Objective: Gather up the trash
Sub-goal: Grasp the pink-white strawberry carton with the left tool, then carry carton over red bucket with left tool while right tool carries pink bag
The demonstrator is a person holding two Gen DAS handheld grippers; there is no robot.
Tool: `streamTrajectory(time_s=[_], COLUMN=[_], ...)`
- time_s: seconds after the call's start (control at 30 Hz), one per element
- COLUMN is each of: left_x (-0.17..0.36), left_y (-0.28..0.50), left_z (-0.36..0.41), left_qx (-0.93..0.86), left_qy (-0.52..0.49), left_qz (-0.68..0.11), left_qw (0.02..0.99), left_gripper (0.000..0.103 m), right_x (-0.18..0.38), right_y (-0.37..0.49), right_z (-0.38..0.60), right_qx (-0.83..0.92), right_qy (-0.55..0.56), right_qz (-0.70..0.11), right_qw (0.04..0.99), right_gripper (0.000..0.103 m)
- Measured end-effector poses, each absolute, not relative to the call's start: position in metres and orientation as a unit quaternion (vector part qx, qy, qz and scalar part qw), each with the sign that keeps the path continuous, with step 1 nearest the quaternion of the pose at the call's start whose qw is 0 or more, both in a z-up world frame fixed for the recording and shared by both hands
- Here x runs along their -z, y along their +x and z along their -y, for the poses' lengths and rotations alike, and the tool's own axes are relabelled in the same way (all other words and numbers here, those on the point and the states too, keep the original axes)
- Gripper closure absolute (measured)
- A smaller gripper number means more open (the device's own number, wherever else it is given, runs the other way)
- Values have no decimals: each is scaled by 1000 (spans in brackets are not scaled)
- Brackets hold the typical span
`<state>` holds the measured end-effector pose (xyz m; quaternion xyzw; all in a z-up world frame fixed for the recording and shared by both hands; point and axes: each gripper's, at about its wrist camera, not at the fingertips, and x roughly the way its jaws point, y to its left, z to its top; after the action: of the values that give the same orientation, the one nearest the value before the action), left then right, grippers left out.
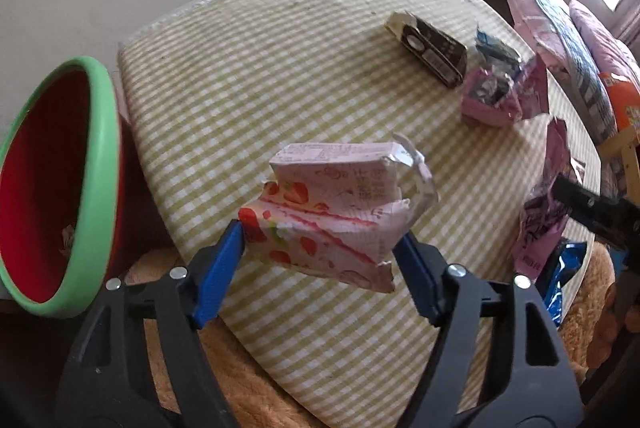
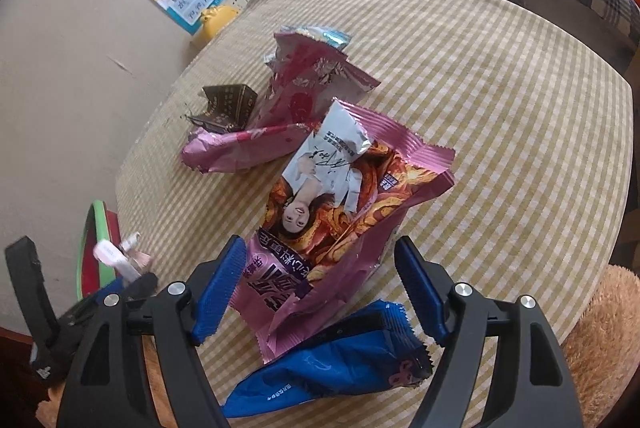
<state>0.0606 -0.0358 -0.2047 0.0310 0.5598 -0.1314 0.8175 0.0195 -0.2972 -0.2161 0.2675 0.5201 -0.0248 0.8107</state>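
My left gripper point(image 1: 320, 240) clenched on crushed pink strawberry carton point(image 1: 332, 211), lifted off the checked table point(image 1: 280, 75); red bin w/ green rim point(image 1: 52, 187) just to its left, so drop looks next; bin seems to hold a scrap already, can't tell what. My right gripper point(image 2: 320, 268) spread wide around purple snack bag point(image 2: 344, 211), not pinching yet. Left to clear: blue wrapper point(image 2: 332, 364), pink wrappers point(image 2: 296, 107), dark carton point(image 1: 434, 53). Judging early–mid; most trash on table.
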Motion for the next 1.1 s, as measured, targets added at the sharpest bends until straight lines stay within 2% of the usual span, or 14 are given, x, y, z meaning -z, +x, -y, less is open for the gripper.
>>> streamTrajectory(time_s=[0.03, 0.07, 0.13, 0.43, 0.63, 1.1], left_x=[200, 196, 184, 121, 94, 71], left_y=[61, 60, 59, 53, 54, 50], left_z=[33, 32, 29, 24, 13, -30], left_qx=[128, 125, 120, 114, 108, 75], left_qy=[27, 26, 28, 17, 7, -19], left_qz=[-551, -545, -526, -448, -425, -395], left_qw=[824, 829, 841, 886, 899, 915], left_gripper=[32, 32, 32, 32, 32, 32], right_x=[216, 214, 205, 144, 105, 74], right_y=[21, 21, 20, 7, 7, 33], right_z=[296, 295, 291, 292, 275, 215], right_qx=[22, 18, 16, -1, -16, -59], right_qy=[267, 266, 257, 262, 239, 179], right_qz=[-521, -520, -512, -442, -404, -388], right_qw=[811, 812, 819, 858, 883, 902], right_gripper=[49, 56, 61, 61, 61, 60])
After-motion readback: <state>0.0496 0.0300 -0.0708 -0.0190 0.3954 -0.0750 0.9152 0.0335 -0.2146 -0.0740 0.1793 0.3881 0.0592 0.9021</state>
